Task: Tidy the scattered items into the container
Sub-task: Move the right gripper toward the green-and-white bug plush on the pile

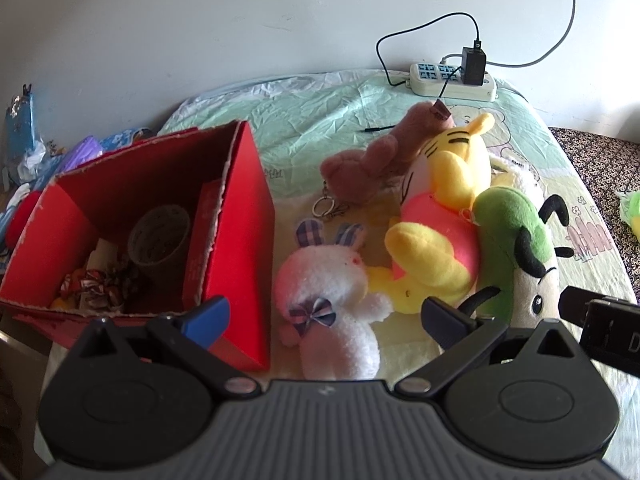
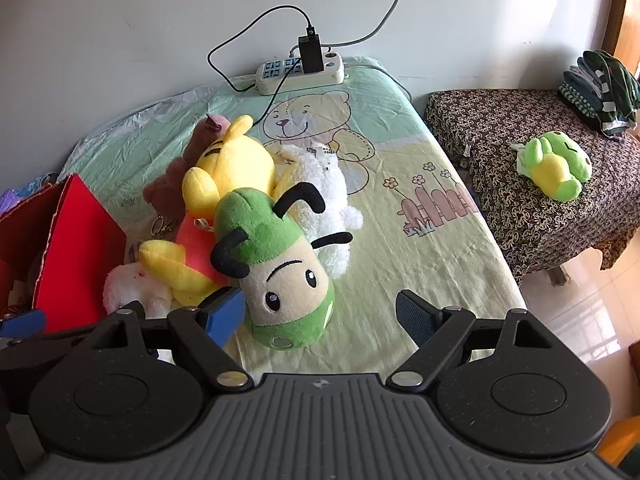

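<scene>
- With both tools tilted down over the bed, I see my left gripper (image 1: 326,314) spread wide, nothing between its fingers.
- Just beyond those fingers lies a white rabbit toy (image 1: 334,300) with checked ears and a checked bow, on its back on the sheet.
- To its left stands the red box (image 1: 240,216), open at the top, its near corner just beside the rabbit.
- Inside the box I make out a grey cup (image 1: 160,240) on its side and some patterned scraps; the rest is too dark to tell.
- My right gripper (image 2: 320,316) is also wide open and empty, with the left finger close beside a green bug toy (image 2: 276,264); I cannot tell if it touches.
- That bug toy has black feelers and a cream face, and leans on a yellow tiger toy (image 2: 228,168) in a pink top.
- Behind the tiger sits a brown bear toy (image 1: 372,164) with a key ring, and a white fluffy toy (image 2: 324,184) lies beside the bug on the right.
- Every one of these toys is outside the box, heaped on the green bed sheet (image 2: 420,260).
- At the wall edge lies a power strip (image 2: 300,70) with a black charger plugged in.
- Off to the right, a green frog toy (image 2: 556,166) lies on a side table (image 2: 520,216) with a patterned cloth, well apart from the box.
</scene>
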`<state>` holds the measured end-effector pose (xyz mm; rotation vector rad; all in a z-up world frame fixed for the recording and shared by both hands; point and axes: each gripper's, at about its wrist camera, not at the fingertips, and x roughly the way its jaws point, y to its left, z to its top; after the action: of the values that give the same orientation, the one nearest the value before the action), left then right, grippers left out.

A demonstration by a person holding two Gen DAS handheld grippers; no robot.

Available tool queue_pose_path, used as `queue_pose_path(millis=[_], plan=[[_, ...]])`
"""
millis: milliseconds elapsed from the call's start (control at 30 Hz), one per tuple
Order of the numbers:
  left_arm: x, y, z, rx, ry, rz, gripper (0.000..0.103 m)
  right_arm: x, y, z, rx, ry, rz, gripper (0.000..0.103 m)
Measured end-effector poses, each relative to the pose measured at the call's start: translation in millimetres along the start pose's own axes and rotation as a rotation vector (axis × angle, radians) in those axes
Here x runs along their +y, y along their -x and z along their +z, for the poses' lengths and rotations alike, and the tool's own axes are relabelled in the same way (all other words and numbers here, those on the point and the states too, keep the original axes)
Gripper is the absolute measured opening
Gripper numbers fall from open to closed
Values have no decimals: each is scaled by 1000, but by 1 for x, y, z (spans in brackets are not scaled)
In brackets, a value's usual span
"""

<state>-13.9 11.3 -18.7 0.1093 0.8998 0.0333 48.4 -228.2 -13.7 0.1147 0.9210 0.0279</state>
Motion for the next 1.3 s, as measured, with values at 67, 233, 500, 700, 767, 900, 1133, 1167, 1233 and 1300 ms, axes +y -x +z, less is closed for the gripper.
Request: queue_pose_path(millis=[67,233,500,700,767,900,1133,1167,1233,1300], plan=[[-1,1,0,-3,-8,-1,101,-1,0,0,1,-2,4,85],[-3,1,1,-8,-19,-5,101,-1,0,1,1,-3,4,85],[-4,0,1,-4,-26,-7,101,-1,-1,1,4,-3,3,85],[-4,0,0,-10,-31,-14,101,1,-3,2,10,3,-9,85],[-3,-2,1,-7,-32,-18,101,1,-5,2,13,4,-10,85],[-4,-3,5,-15,-42,-25,101,1,-6,3,15,7,-11,85],[-6,-4,15,-48,-75,-55,101,-5,-10,14,13,1,9,79],[-6,-4,16,-54,-82,-68,101,-7,-11,16,11,0,21,78],[-8,-3,16,-71,-105,-105,101,-12,-11,21,-8,-9,38,77],[-10,-3,14,-99,-139,-138,101,-18,-12,26,-34,-18,55,77]])
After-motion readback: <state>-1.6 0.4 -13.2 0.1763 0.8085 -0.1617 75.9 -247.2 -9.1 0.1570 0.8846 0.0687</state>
